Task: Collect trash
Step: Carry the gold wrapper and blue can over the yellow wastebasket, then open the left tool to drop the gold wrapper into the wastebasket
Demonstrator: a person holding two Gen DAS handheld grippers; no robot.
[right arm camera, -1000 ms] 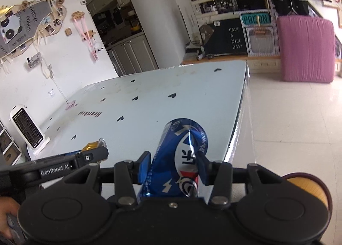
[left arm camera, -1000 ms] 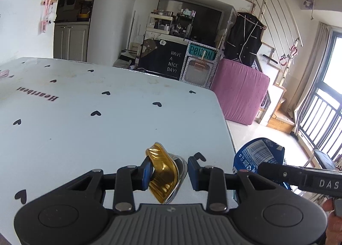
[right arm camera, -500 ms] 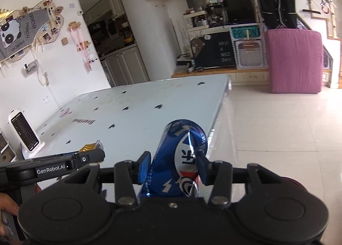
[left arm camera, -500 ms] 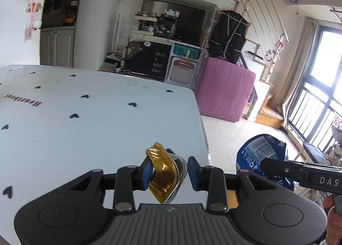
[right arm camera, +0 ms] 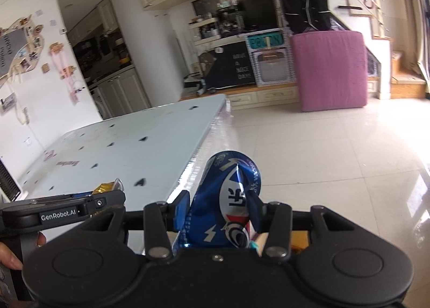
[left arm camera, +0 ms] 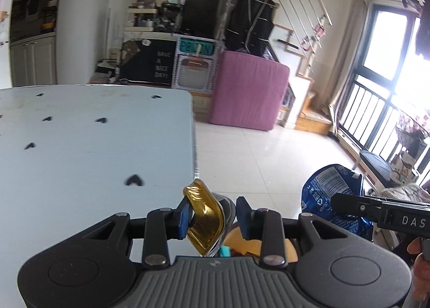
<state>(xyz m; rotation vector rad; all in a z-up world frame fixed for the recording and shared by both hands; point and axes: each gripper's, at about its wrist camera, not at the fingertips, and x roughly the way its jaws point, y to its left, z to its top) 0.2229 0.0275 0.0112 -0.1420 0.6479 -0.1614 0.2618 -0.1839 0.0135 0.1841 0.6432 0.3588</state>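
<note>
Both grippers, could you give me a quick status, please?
Left gripper shut on gold can. Right gripper shut on blue can. Nothing blocking.

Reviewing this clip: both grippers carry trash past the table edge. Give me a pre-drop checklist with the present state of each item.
1. Left gripper grips the crushed gold can: ok, the can sits between the jaws.
2. Right gripper grips the crushed blue can: ok, jaws pinch its sides.
3. Gold can clear of the table: ok, it hangs at the table's edge over the floor side.
4. Bin under the cans: cannot tell; only an orange-brown round shape shows below the left jaws.
5. The two grippers apart: ok, side by side without touching.
</note>
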